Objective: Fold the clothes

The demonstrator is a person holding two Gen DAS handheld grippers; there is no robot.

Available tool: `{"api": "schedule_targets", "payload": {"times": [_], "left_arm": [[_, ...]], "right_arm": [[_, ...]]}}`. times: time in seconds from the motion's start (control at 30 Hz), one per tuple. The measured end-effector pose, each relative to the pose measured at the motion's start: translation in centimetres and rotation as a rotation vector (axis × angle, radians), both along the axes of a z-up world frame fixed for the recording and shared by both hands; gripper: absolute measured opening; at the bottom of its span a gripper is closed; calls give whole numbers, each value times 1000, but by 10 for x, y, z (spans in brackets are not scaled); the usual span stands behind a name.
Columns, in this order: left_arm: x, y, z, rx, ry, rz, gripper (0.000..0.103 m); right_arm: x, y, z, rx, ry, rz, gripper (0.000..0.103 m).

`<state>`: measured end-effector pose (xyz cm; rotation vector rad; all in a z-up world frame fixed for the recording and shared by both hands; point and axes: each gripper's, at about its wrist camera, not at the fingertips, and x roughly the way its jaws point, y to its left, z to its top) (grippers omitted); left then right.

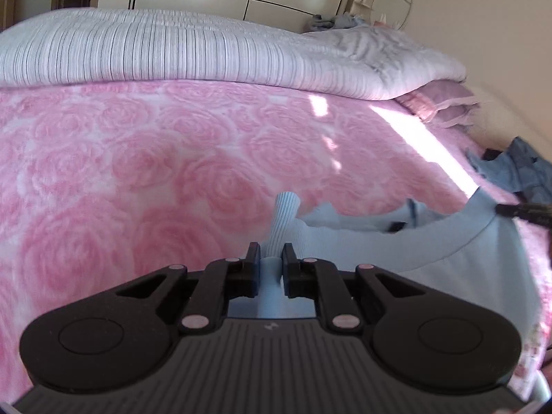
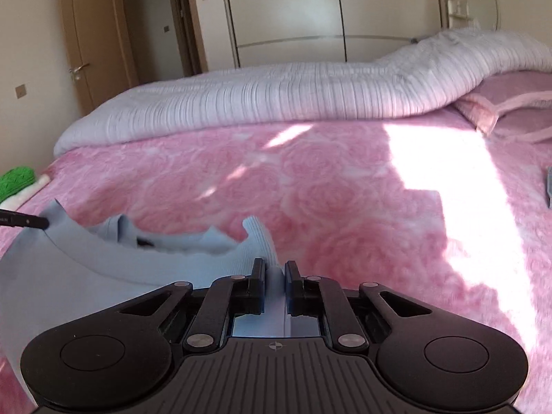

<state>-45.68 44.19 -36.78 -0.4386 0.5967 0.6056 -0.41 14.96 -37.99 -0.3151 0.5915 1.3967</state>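
1. The light blue garment (image 1: 448,252) lies on the bed's pink rose blanket (image 1: 138,158), its upper edge lifted.
2. Left gripper (image 1: 270,253) and right gripper (image 2: 275,269): jaws nearly closed, each pinching ribbed fabric.
3. Keep both corners level and taut; loose cloth could slip.

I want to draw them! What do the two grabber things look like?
Both look alike. The left tool and the right tool are black plastic, each with two short flat fingers on hinged bars joined by round silver pins. Behind sit two big rounded black lobes and a dark grey ribbed plate with a tiny mark. No cables or sleeves show.
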Motion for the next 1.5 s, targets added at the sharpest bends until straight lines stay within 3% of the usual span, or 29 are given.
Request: {"api": "schedule_targets", "payload": {"times": [0.17, 0.3, 0.47, 0.57, 0.8, 0.93, 1.0, 1.03, 1.07, 1.1, 1.2, 1.27, 1.4, 1.5], "left_arm": [[15, 19, -3, 28, -2, 19, 11], [33, 26, -24, 25, 102, -9, 11], [29, 28, -20, 75, 30, 17, 11], [34, 31, -23, 90, 41, 27, 11], [47, 34, -54, 70, 127, 28, 13], [43, 34, -44, 66, 166, 59, 25], [34, 31, -33, 76, 178, 102, 26], [28, 27, -25, 88, 181, 128, 25], [21, 21, -17, 98, 180, 152, 21], [13, 12, -9, 107, 171, 168, 21], [-2, -26, 11, 92, 119, 142, 21], [-2, -60, 14, 74, 87, 92, 21], [21, -122, 2, 97, 81, -18, 20], [44, -144, -19, 140, 124, -52, 18]], "right_arm": [[8, 17, 5, 25, -34, -33, 9], [12, 36, -11, -50, -54, -36, 9], [14, 43, -15, -25, -73, -51, 9], [15, 50, -14, -23, -81, -63, 9], [11, 74, -46, -140, -120, -77, 9], [7, 78, -53, -205, -139, -60, 10], [6, 75, -45, -233, -141, -77, 21], [5, 71, -39, -236, -156, -108, 36], [3, 62, -31, -214, -166, -142, 43], [0, 53, -22, -192, -175, -174, 44], [-24, 21, 2, -106, -154, -201, 44], [-54, 4, 8, -56, -122, -139, 44], [-137, -7, -8, -1, -110, 53, 44], [-176, 8, -34, -18, -173, 113, 44]]}}
